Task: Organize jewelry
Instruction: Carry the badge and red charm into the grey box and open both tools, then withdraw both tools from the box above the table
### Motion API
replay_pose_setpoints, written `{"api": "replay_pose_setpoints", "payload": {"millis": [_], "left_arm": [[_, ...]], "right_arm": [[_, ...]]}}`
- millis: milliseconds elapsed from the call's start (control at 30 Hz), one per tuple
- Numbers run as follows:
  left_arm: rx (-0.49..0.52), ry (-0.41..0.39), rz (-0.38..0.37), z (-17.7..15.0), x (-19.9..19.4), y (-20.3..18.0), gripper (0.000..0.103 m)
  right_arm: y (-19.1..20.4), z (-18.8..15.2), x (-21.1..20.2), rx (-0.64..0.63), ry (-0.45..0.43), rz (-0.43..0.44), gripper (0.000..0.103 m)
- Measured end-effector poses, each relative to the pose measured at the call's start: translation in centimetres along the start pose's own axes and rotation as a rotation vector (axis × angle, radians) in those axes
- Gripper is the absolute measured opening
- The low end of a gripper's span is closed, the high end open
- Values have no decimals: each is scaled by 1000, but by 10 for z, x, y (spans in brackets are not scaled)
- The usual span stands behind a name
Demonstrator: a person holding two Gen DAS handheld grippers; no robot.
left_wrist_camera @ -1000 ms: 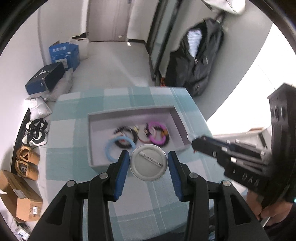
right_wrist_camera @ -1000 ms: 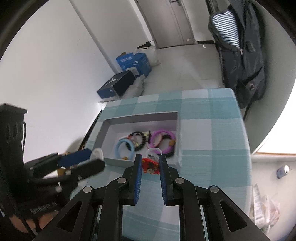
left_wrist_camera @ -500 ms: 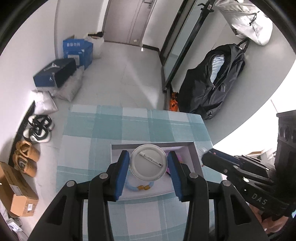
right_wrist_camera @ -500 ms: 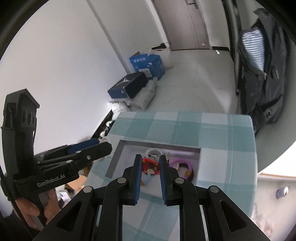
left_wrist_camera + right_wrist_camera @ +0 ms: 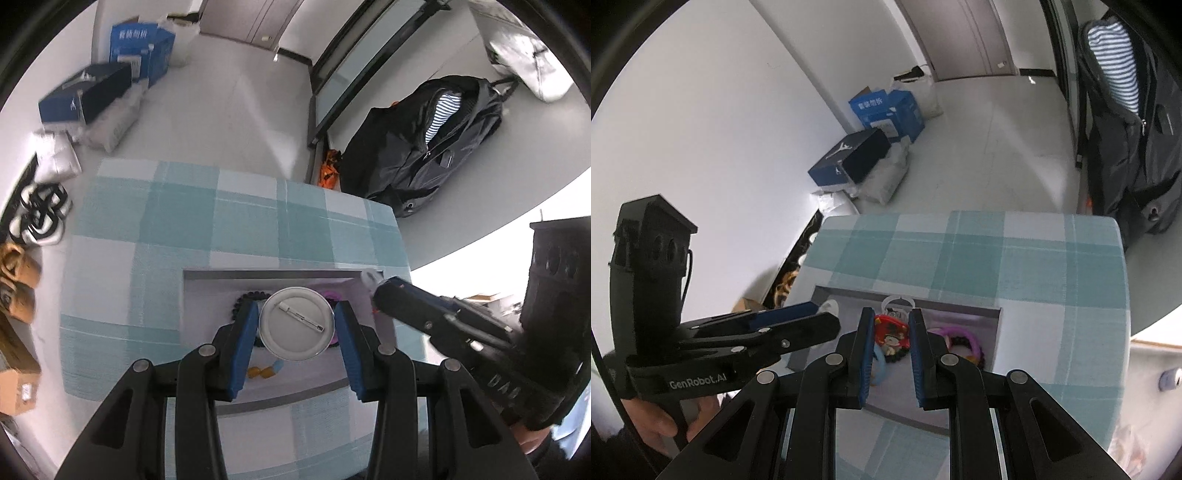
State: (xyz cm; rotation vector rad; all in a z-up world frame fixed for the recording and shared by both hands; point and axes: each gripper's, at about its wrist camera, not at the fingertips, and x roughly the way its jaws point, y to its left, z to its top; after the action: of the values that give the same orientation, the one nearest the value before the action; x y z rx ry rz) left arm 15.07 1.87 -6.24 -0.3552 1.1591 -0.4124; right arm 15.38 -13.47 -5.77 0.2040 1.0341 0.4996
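Note:
My left gripper [image 5: 295, 325] is shut on a round silver pin badge [image 5: 296, 324] and holds it over the grey tray [image 5: 273, 274]. My right gripper [image 5: 891, 332] is shut on a red charm with a white clip [image 5: 891, 328], also above the tray [image 5: 999, 328]. In the tray lie a black bead bracelet [image 5: 240, 301], a purple bracelet [image 5: 962, 338] and a light blue ring [image 5: 881, 363], mostly hidden by the held items. The right gripper also shows in the left wrist view [image 5: 373, 284], and the left gripper in the right wrist view [image 5: 827, 314].
The tray sits on a teal checked tablecloth [image 5: 177, 221]. A black backpack [image 5: 436, 140] stands beyond the table's far right corner. Blue boxes [image 5: 140, 37] and shoes [image 5: 40, 214] lie on the floor at the left.
Both grippers have moved forward over the tray with their items still held. The tray now lies directly below the fingers in both views.

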Motion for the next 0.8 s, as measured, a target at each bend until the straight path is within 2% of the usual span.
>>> {"api": "replay_pose_setpoints", "payload": {"millis": [100,367,567,633,667,700,800], "left_arm": [[12,1,30,5,4,-5,37],[0,42,26,7,15,-6,38],[-92,73,16,9,19,10,38],[-83,75,28,7,17,9,43],[-73,69,31,6,15,9,53],[-66,54,37,5,12,7,57],[-35,30,55,4,5,4,58]], "right_arm": [[-6,0,4,13,12,-4,17],[-27,0,14,81,51,-25,17],[-28,-2,11,101,50,-23,24],[-30,-2,11,115,56,-12,29],[-31,-2,10,124,57,-7,31],[-32,-1,9,131,51,-4,33],[-30,0,1,122,21,-4,37]]}}
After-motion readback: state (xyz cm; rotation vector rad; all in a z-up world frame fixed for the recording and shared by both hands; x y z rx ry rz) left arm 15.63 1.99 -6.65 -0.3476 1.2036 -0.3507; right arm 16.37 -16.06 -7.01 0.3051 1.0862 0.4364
